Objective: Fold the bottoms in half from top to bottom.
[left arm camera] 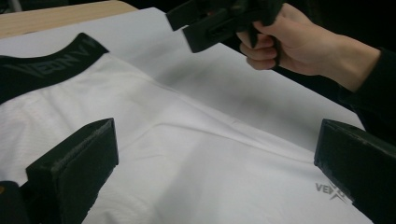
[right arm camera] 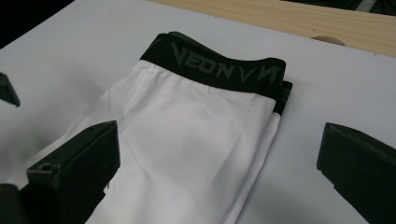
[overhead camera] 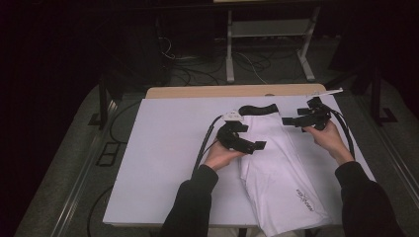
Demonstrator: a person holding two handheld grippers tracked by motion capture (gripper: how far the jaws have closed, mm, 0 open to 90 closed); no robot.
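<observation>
While the white folded shorts lie flat on the white table, hem nearest and black waistband at the far end, the left gripper hovers over them, jaws wide; right gripper wide too, just beside the waistband.

White shorts with a black waistband carrying grey lettering, and a small grey logo near the hem. They lie on a white surface with a light wood edge. Both claws are black; sleeves are black.
</observation>
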